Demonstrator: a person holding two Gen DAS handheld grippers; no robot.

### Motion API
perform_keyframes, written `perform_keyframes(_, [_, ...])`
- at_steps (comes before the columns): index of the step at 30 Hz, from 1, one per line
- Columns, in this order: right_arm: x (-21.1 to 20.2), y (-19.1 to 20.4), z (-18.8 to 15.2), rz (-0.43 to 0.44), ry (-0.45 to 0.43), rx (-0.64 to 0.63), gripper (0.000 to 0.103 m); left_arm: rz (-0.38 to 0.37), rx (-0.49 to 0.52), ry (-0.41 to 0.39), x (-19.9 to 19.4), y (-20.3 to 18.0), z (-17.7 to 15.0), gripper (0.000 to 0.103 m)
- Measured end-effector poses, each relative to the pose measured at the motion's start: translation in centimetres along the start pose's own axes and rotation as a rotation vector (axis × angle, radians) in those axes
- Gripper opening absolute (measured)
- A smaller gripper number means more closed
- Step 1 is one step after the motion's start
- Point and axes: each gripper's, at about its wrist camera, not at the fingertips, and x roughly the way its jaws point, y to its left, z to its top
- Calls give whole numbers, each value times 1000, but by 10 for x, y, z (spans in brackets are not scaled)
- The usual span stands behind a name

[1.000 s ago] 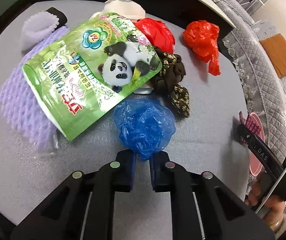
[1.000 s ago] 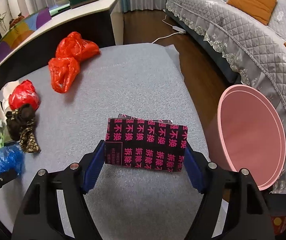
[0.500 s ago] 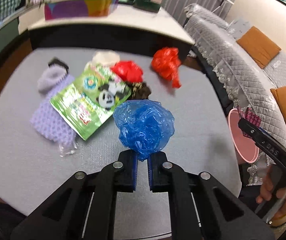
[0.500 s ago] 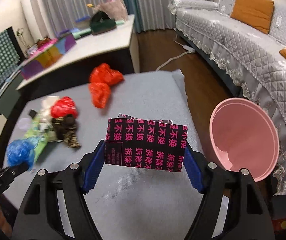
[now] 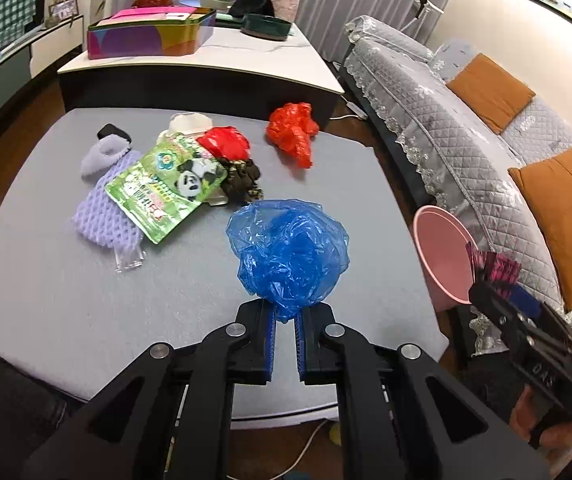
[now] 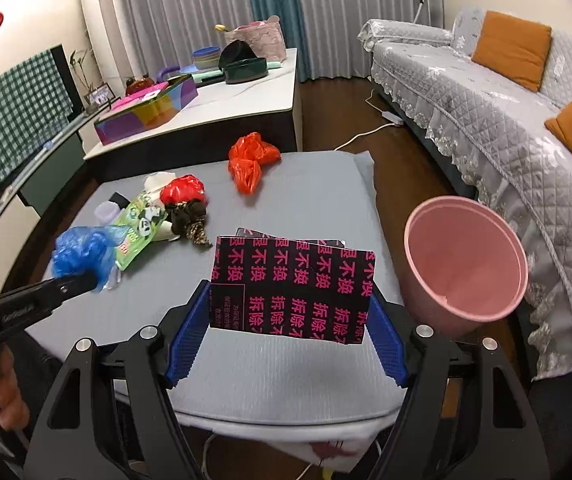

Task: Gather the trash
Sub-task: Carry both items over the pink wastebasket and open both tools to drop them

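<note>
My left gripper (image 5: 284,320) is shut on a crumpled blue plastic bag (image 5: 290,254) and holds it above the grey table (image 5: 65,292). My right gripper (image 6: 288,320) is shut on a black packet with pink characters (image 6: 292,284), held above the table's right part. A pink bin (image 6: 464,268) stands just off the table's right edge, also in the left wrist view (image 5: 442,248). On the table lie a green panda pouch (image 5: 165,188), purple foam netting (image 5: 103,208), a red bag (image 5: 225,142), an orange-red bag (image 5: 292,132) and a dark patterned cloth (image 5: 241,178).
A white-topped counter (image 5: 225,56) with a colourful box (image 5: 145,36) and bowls stands behind the table. A grey quilted sofa (image 6: 506,112) with orange cushions runs along the right, past the bin. A power strip and cable (image 6: 386,120) lie on the wooden floor.
Both grippers have risen well above the table, carrying the blue bag and the black packet. The blue bag has left the pile. The bin now shows its open mouth.
</note>
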Motion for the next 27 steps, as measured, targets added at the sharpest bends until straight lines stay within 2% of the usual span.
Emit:
perform_keyframes(7, [-19,-24,5,-9,-32,47,73,-22,73,3,-4,-35,2,8])
perform_keyframes(12, [-21,-53,15,-46,-45,98,73,-50,157,16,6,-71,8,8])
perform_keyframes(18, [-23,-94,45,-154,-94,146,73,-123,226,81,34,-120,34,8])
perform_keyframes(22, [-29,-126,70,-207,-149,188,73,-141,293,65,50,-158,57,8])
perform_keyframes(27, [-17,-176,94,-281,-165,253,73,-194,333,101,80,-202,82,8])
